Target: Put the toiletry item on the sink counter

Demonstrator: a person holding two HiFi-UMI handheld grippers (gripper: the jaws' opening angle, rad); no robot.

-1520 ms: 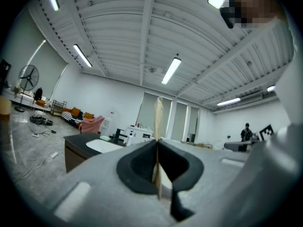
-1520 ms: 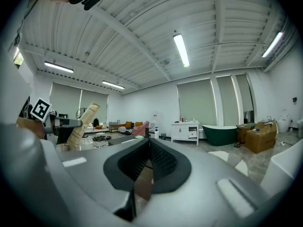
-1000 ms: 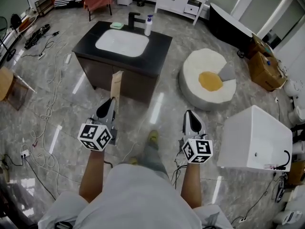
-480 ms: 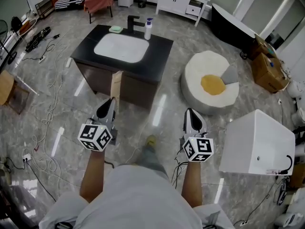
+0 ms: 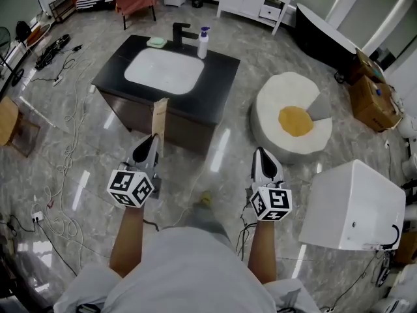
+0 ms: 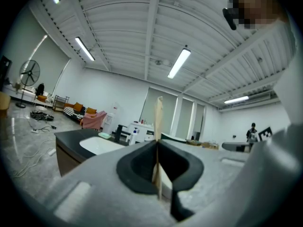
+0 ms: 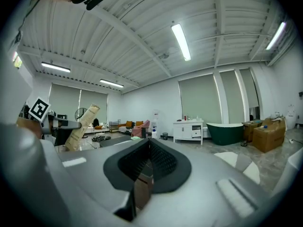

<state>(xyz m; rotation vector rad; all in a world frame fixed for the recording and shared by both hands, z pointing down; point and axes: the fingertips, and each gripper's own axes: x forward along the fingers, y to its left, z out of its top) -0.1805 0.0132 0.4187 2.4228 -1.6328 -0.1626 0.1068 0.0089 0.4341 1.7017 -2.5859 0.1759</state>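
Observation:
My left gripper (image 5: 153,137) is shut on a flat tan toothbrush packet (image 5: 159,117) that stands upright out of its jaws. In the left gripper view the packet (image 6: 158,122) shows edge-on between the closed jaws (image 6: 157,148). The black sink counter (image 5: 218,70) with its white basin (image 5: 164,70) stands ahead, beyond the packet's top. My right gripper (image 5: 259,152) hangs level with the left one, over the floor. Its jaws (image 7: 147,145) are shut with nothing in them. The right gripper view also catches the packet (image 7: 81,126) at its left.
On the counter's back edge are a black faucet (image 5: 180,31), a pump bottle (image 5: 202,42) and a green soap dish (image 5: 156,42). A round white pouf (image 5: 291,119) sits to the right, a white box (image 5: 348,204) nearer. Cables (image 5: 65,142) trail over the floor at left.
The counter has slid slightly down and left in the head view, and the foot at the bottom has moved, as I step toward it. Both grippers keep their pose and grip.

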